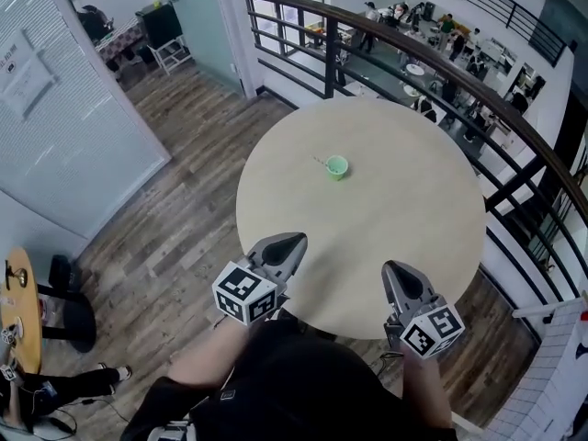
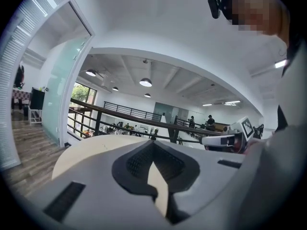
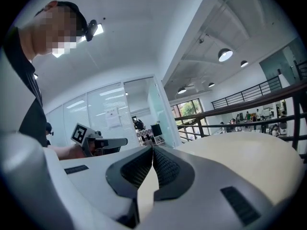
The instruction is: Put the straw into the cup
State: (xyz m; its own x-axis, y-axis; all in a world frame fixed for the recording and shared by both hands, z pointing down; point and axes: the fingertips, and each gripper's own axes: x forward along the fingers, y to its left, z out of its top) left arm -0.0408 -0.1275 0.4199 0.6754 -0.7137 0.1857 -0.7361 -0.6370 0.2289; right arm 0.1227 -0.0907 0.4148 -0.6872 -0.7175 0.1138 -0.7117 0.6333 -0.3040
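Now I hold the left tool [image 1: 297, 241] and right tool [image 1: 391, 267] over the bench's [image 1: 386, 219] near edge, both closed on nothing. Much bare top lies before the cup [image 1: 337, 166].

Table [image 1: 386, 237]: matt, smooth, pale beige top.
Cup [image 1: 337, 166]: green, plastic look.
Floor [image 1: 175, 237]: wood-grain planks, weathered.
Railing [image 1: 330, 62]: dark metal.
Left gripper [image 2: 153, 143] pads [image 2: 139, 163]: black, ribbed (shell smooth grey plastic).
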